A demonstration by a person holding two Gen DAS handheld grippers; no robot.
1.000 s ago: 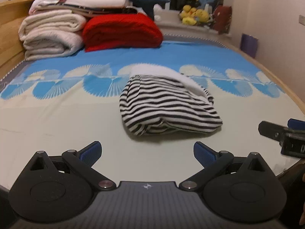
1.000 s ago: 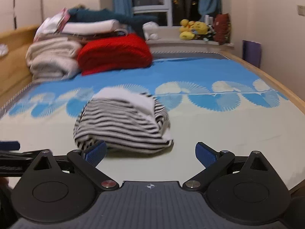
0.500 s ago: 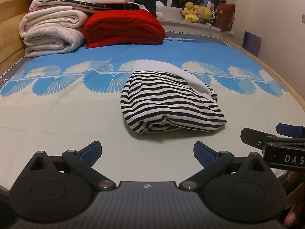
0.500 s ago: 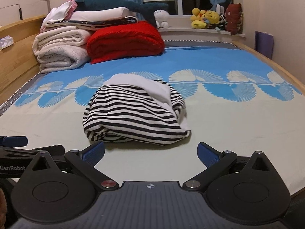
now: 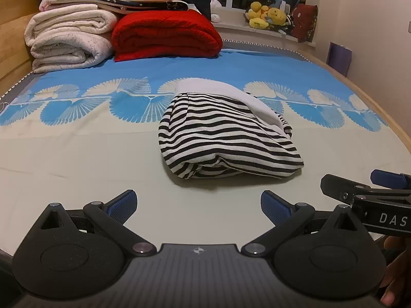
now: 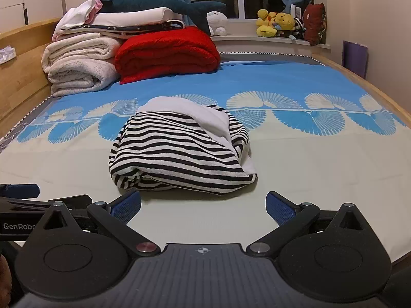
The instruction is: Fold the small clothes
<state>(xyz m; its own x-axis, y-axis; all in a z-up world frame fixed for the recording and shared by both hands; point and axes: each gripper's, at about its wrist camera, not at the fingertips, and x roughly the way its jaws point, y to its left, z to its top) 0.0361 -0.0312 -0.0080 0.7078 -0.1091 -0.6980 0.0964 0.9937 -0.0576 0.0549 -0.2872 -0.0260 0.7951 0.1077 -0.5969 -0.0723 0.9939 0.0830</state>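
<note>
A black-and-white striped garment [image 5: 226,138] with a plain white band lies folded in a compact bundle on the bed; it also shows in the right wrist view [image 6: 179,151]. My left gripper [image 5: 197,206] is open and empty, hovering just short of the bundle's near edge. My right gripper [image 6: 203,205] is open and empty, also just in front of the bundle. The right gripper's side shows at the right edge of the left wrist view [image 5: 367,195]. The left gripper shows at the left edge of the right wrist view [image 6: 25,200].
The bed sheet [image 5: 77,159] is cream near me and blue further back. Folded white blankets [image 5: 69,38] and a red blanket [image 5: 164,36] are stacked at the far left. Plush toys [image 6: 277,23] sit on the windowsill. A wooden bed frame [image 6: 20,59] runs along the left.
Both grippers have moved slightly closer to the striped bundle and steadied. The right gripper has come further into the left wrist view. The garment has not moved.
</note>
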